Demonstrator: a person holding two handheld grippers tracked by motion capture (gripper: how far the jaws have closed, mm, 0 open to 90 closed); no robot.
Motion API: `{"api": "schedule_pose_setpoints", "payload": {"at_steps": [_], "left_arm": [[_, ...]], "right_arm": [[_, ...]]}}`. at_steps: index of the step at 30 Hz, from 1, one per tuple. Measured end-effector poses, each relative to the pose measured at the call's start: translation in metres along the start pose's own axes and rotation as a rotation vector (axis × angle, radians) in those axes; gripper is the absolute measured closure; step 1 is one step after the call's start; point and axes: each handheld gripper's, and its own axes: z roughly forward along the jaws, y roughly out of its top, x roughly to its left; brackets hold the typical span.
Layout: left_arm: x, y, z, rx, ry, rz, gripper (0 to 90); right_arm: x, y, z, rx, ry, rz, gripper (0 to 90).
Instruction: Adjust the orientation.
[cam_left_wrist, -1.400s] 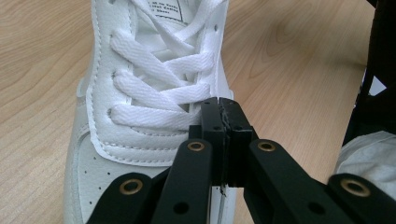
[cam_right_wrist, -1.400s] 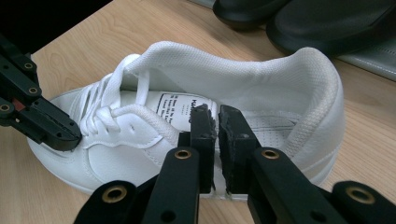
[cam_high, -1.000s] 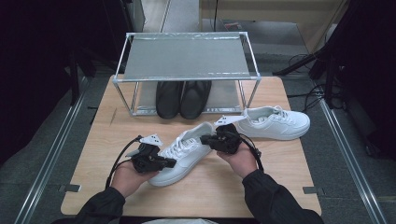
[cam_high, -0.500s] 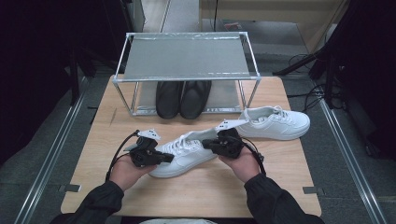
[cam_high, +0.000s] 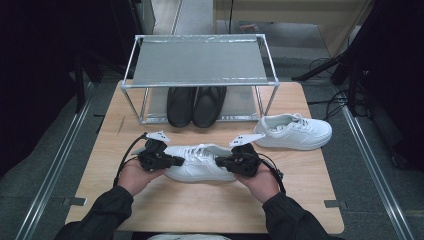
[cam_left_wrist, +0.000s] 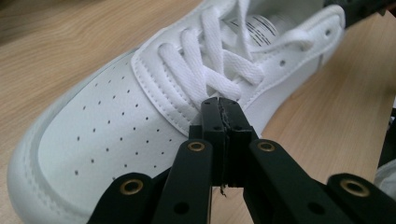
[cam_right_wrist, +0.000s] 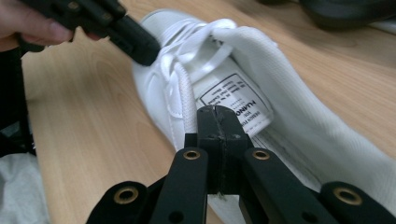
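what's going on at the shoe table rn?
A person holds a gripper in each hand, both at the near white sneaker lying on the wooden table. The left gripper is at the toe and lace end, the right gripper at the heel opening. Both have their jaws shut, tips against the shoe; whether either pinches a lace is unclear. The second white sneaker sits to the right, and a black pair is under the metal rack.

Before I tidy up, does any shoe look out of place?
Yes: the two white sneakers are apart. One lies beside the rack; the other lies nearer the person, between both tongs, while the black pair sits together under the rack.
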Motion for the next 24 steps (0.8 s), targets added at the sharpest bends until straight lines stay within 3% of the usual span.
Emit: {"api": "schedule_pose_setpoints", "payload": {"at_steps": [10,13,19,24], "left_arm": [[0.011,0.007,0.002,-0.014,-0.008,-0.022,90.0],[0.013,0.008,0.002,-0.010,-0.010,-0.009,90.0],[0.013,0.009,0.003,-0.019,0.000,0.015,90.0],[0.012,0.008,-0.004,-0.028,-0.016,-0.009,89.6]], "right_arm": [[0.019,-0.004,0.002,0.025,0.032,-0.006,90.0],[0.024,-0.005,0.002,0.028,0.020,-0.003,90.0],[0.019,-0.005,-0.001,0.031,0.024,-0.006,89.0],[0.012,0.000,-0.015,-0.011,0.007,-0.013,90.0]]}}
